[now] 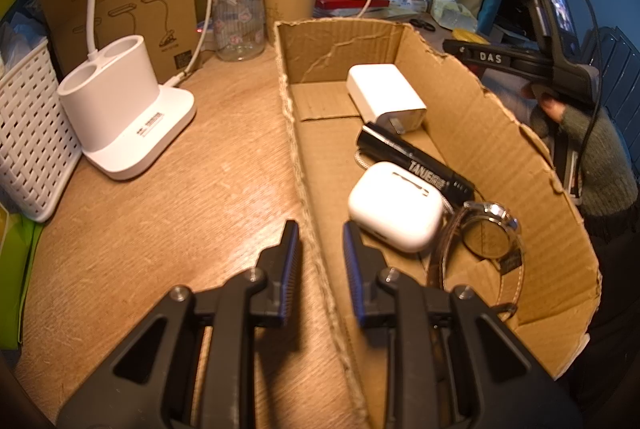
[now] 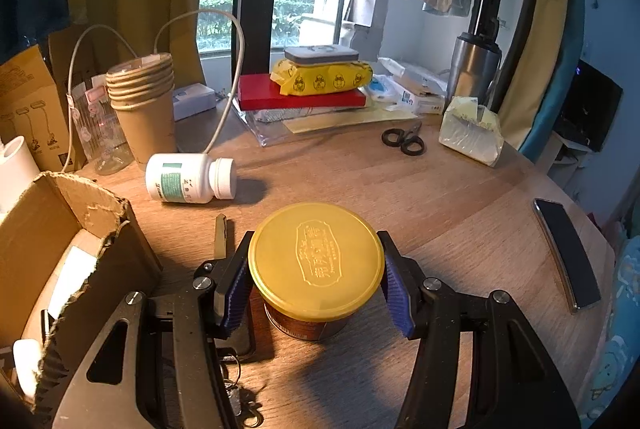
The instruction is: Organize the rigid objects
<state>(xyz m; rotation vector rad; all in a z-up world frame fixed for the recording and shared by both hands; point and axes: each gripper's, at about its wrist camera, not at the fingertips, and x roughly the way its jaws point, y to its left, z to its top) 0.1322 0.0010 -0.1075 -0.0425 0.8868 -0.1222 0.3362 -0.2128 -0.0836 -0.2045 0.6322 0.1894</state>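
Note:
A torn cardboard box (image 1: 472,117) lies on the wooden desk. In it are a white charger (image 1: 384,97), a black marker (image 1: 416,161), a white earbud case (image 1: 394,207) and a wristwatch (image 1: 490,233). My left gripper (image 1: 320,253) is open and empty, its fingers astride the box's left wall. My right gripper (image 2: 316,281) is open around a brown can with a yellow lid (image 2: 316,261); the pads stand on either side of the lid, without clear contact. A white pill bottle (image 2: 188,179) lies on its side beyond it. A key (image 2: 220,237) lies by the left finger.
A white lamp base (image 1: 120,109), a white basket (image 1: 28,133), a glass jar (image 1: 240,17) and stacked paper cups (image 2: 144,101) stand at the back. Scissors (image 2: 404,141), a phone (image 2: 568,253), a tissue pack (image 2: 472,133) and stacked books (image 2: 304,93) are on the desk.

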